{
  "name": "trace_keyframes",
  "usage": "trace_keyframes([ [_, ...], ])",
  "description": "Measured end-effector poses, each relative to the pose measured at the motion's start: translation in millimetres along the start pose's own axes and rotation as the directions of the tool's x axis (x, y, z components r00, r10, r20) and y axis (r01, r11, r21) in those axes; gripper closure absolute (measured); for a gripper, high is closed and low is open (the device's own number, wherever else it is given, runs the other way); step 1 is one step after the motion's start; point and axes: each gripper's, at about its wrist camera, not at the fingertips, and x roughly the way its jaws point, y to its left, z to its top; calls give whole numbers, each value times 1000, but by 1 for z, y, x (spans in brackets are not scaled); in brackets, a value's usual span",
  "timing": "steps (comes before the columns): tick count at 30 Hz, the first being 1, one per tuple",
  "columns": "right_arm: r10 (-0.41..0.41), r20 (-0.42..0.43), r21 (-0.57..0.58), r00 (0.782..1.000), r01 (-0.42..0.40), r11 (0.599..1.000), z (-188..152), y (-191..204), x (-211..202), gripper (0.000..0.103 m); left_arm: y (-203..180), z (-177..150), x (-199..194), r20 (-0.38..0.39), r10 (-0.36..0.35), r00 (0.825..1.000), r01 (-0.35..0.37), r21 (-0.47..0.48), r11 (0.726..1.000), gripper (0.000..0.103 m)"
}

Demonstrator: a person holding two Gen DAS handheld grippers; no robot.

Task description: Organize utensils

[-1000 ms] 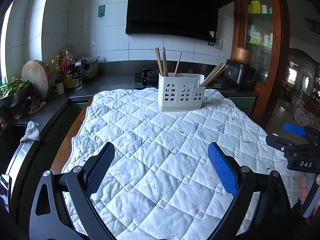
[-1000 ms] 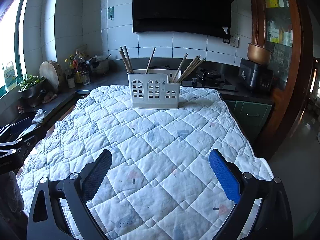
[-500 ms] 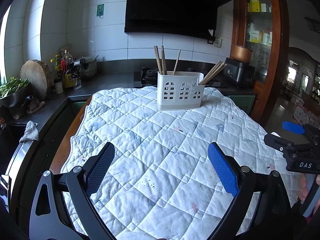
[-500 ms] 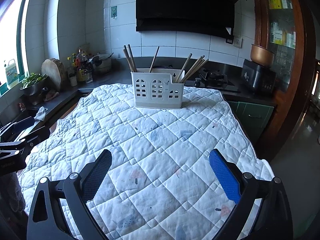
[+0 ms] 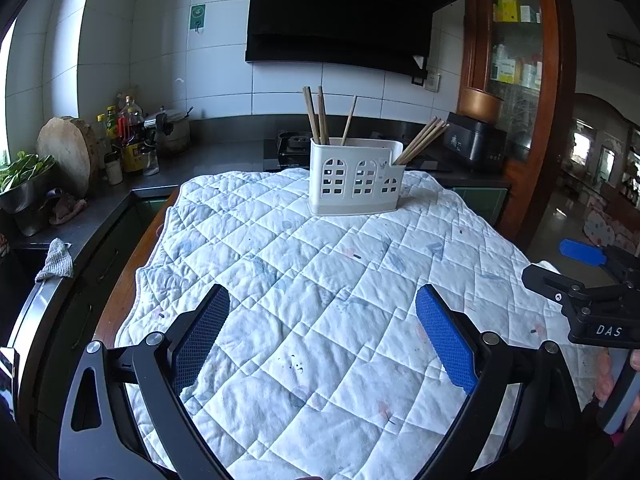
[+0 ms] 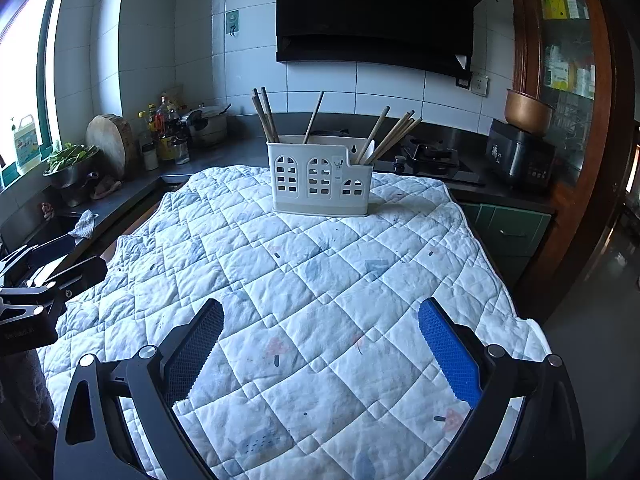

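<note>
Your utensils already stand in the white caddy (image 6: 321, 178) at the far end of the quilted cloth (image 6: 304, 280): a few chopsticks (image 6: 266, 116) in its tall left section, one leaning in the middle, and a fanned bunch (image 6: 394, 136) in the low right pocket, possibly with a pale spoon handle among them, though that is too small to be sure. None lies loose on the cloth in front of the caddy. That would fit a sorting job just finished, or one where the sticks have yet to be regrouped by section. Your left gripper (image 5: 322, 336) and right gripper (image 6: 320, 344) both hover well short of the caddy, pads spread wide and holding nothing. Behind the caddy runs a dark countertop (image 6: 432, 178) under white tiles.
</note>
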Motion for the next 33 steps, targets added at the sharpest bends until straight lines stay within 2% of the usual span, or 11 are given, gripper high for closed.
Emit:
trace_keyframes([
  [33,11,-7,-14,1000,-11,1000,-2,3,4,8,2,-5,0,-2,2,1000,-2,-12,1000,10],
])
